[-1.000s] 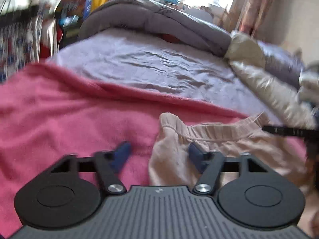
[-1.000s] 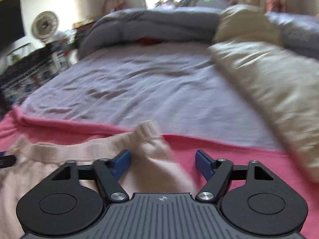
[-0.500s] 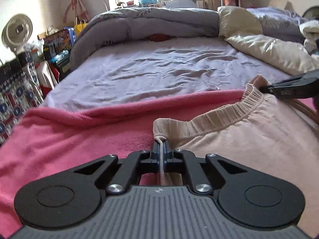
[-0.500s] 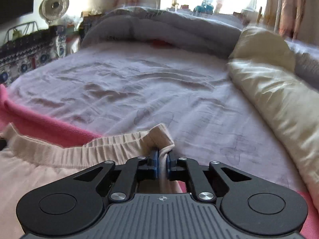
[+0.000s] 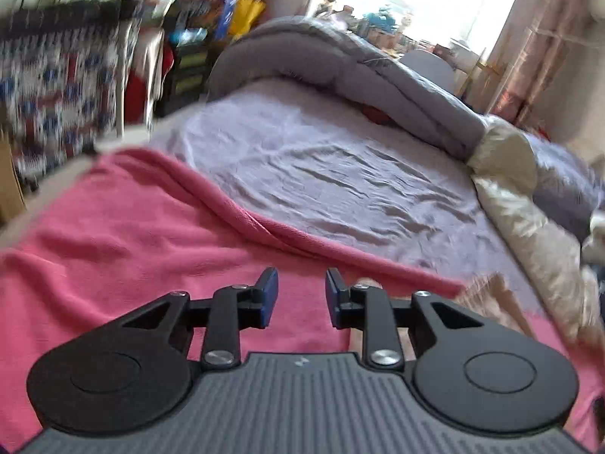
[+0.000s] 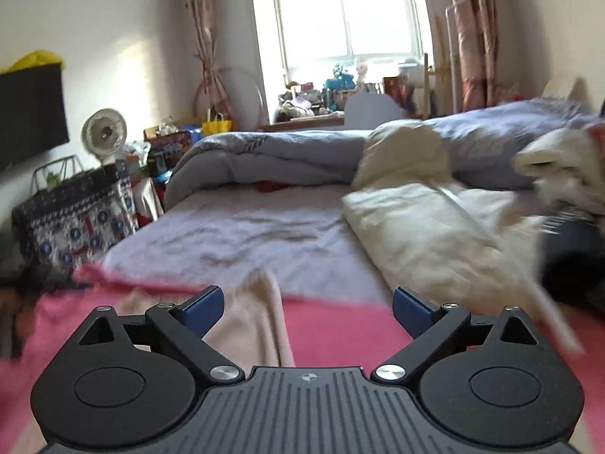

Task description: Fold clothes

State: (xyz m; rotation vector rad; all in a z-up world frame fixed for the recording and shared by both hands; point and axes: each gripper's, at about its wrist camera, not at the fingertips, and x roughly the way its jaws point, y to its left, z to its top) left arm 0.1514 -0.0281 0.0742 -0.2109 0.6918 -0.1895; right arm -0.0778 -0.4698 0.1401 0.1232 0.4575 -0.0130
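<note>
- The left gripper (image 5: 300, 297) is seen above a pink blanket (image 5: 124, 234); its jaws are opening, and nothing lies between the blue pads (image 5: 268, 295).
- A beige garment (image 5: 487, 291) is seen partly hidden behind the left gripper's right finger, lying on the pink blanket, its far edge close to where the blanket meets the lilac sheet (image 5: 321, 166).
- The right gripper (image 6: 306, 304) is held above the bed; its jaws are opening and already stand wide apart, with nothing pressed by the pads (image 6: 206, 306).
- In the right wrist view the beige garment (image 6: 251, 317) is seen spread flat on the pink blanket (image 6: 332, 333), below and beyond the left finger, released by both tools.
- The lilac sheet (image 6: 242, 238) is covered at its far end by a rolled grey duvet (image 6: 264, 162).
- A cream pillow (image 6: 427, 234) is laid along the right side of the bed, blurred in both views.
- A small white fan (image 6: 104, 134) is seen beside the bed at the left, near a patterned cloth (image 6: 75, 223) draped over furniture.
- A bright window (image 6: 348, 11) is seen behind the bed.
</note>
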